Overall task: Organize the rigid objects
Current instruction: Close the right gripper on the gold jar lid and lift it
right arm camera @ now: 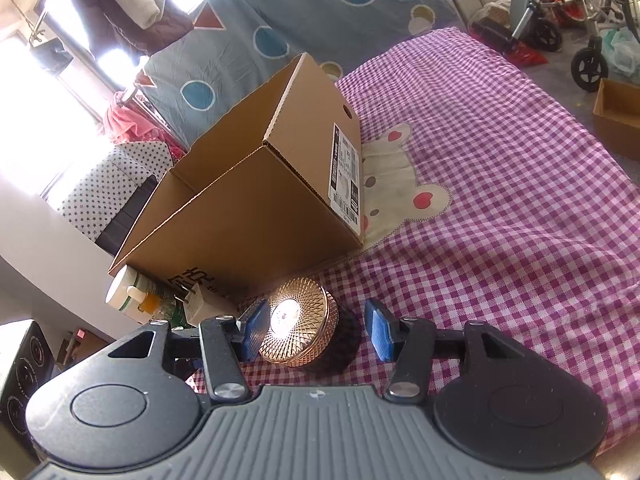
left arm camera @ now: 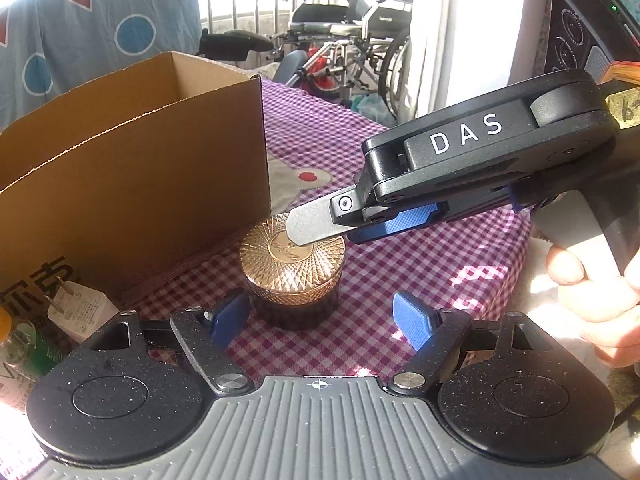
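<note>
Both grippers stood apart: right gripper straddling the glass jar, left gripper at its 6 o'clock; they risked colliding.

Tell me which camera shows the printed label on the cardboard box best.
The right wrist view. There the white label faces the camera on the end wall of the cardboard box, unobstructed, though its print is too small to read. The left wrist view shows only the box's plain walls, not the label.
</note>
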Motion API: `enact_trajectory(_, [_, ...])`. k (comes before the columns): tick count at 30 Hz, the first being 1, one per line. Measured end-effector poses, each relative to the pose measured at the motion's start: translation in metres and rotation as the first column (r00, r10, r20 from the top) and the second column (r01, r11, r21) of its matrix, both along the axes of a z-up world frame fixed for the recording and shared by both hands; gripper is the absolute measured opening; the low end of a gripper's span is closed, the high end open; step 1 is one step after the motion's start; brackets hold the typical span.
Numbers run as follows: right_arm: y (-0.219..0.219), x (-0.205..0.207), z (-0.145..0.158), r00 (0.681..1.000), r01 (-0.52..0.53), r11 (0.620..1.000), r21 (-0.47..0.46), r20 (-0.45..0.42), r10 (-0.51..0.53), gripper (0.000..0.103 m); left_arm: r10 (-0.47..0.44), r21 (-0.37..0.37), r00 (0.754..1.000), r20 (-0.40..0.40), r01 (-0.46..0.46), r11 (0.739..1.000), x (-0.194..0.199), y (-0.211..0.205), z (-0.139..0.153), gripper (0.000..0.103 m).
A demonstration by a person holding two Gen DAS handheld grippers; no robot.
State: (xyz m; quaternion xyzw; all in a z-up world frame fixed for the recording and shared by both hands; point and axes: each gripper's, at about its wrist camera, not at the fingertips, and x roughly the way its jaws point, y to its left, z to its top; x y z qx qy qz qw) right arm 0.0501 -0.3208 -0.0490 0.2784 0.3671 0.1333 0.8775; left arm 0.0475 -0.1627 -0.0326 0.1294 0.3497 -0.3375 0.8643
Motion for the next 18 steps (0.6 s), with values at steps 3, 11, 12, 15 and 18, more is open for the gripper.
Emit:
enact_trajectory(3, [0.001,0.0,-0.001,1.0,-0.001,1.0,0.004,-0.006,0.001,0.056,0.011,0.002,1.0,-0.003,-0.011,1.0,0.008,-0.004,-0.002,0.075])
enact_trajectory(11, [0.007,0.007,-0.005,1.0,0.003,1.0,0.006,-0.026,-0.003,0.055,0.039,-0.016,0.999,-0.024,-0.039,0.999,0.021,-0.005,-0.006,0.065])
enact_trajectory(12, [0.007,0.009,-0.006,1.0,0.004,1.0,0.011,-0.026,-0.004,0.055,0.041,-0.016,0.999,-0.026,-0.041,0.999,0.022,-0.004,-0.007,0.064])
enact_trajectory(15, [0.007,0.012,-0.009,0.999,0.009,1.0,0.022,-0.034,-0.008,0.051,0.058,-0.011,0.998,-0.031,-0.059,0.998,0.027,-0.007,-0.006,0.058])
enact_trajectory(18, [0.004,0.015,-0.011,0.999,0.012,0.998,0.058,-0.042,-0.01,0.048,0.072,-0.008,0.996,-0.048,-0.072,0.997,0.031,-0.011,-0.005,0.058])
